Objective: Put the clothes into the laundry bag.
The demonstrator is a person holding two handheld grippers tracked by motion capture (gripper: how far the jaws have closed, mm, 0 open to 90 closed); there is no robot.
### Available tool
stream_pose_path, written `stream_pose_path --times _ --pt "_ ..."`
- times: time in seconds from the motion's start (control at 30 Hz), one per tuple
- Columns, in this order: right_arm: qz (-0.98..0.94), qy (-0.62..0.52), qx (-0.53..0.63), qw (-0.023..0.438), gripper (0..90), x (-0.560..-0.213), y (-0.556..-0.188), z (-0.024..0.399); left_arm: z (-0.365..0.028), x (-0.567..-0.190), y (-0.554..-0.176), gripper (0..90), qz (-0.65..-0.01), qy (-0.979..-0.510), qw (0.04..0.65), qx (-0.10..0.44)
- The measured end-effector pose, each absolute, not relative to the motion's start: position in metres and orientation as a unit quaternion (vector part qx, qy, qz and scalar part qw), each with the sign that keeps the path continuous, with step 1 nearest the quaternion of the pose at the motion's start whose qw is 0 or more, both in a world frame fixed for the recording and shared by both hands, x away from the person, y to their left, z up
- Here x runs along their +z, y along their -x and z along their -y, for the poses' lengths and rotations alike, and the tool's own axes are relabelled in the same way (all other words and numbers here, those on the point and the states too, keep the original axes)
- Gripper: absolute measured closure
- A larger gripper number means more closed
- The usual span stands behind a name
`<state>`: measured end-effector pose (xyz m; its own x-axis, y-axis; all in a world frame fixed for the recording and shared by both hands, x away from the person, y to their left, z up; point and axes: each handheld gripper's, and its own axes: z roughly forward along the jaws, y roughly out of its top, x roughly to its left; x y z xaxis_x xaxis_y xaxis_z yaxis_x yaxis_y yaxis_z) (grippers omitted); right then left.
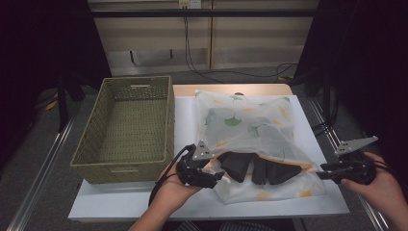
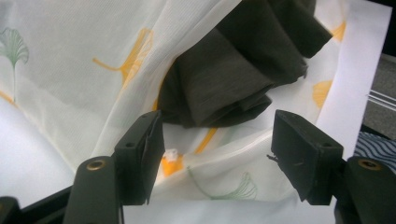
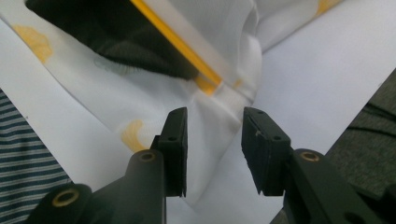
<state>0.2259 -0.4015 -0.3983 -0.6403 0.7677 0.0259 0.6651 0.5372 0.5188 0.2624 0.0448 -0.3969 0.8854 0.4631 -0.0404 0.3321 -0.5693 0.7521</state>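
A white mesh bag (image 1: 250,120) printed with green and orange leaves lies on the white table cover, its mouth toward me. A dark folded garment (image 1: 260,168) sits in that mouth, partly sticking out. My left gripper (image 1: 219,177) is at the bag's near left corner. In the left gripper view its jaws (image 2: 217,154) stand apart before the garment (image 2: 233,79), with bag cloth (image 2: 84,56) lying between them. My right gripper (image 1: 321,173) is at the near right corner. Its jaws (image 3: 215,135) are open around a fold of the bag (image 3: 154,102), below the orange zip (image 3: 187,51).
An empty woven olive basket (image 1: 139,83) stands at the left of the table, beside the bag. The white table cover (image 1: 185,125) shows bare between basket and bag. Metal rails run along both sides of the table, and cables hang at the back.
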Motion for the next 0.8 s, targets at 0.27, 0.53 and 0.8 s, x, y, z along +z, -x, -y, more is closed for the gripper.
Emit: stream_pose_path --times 0.27,0.53,0.8 --pt "-0.894 -0.351 0.266 0.084 77.7 -0.387 -0.217 0.376 -0.044 -0.395 -0.260 34.7 -0.221 -0.881 0.410 0.079" --pt "-0.905 -0.328 0.265 0.061 76.9 -0.404 -0.235 0.357 -0.043 -0.398 -0.261 34.7 -0.219 -0.883 0.409 0.074" --pt "-0.913 -0.316 0.253 0.056 76.7 -0.415 -0.244 0.339 -0.044 -0.400 -0.262 34.7 -0.220 -0.883 0.410 0.071"
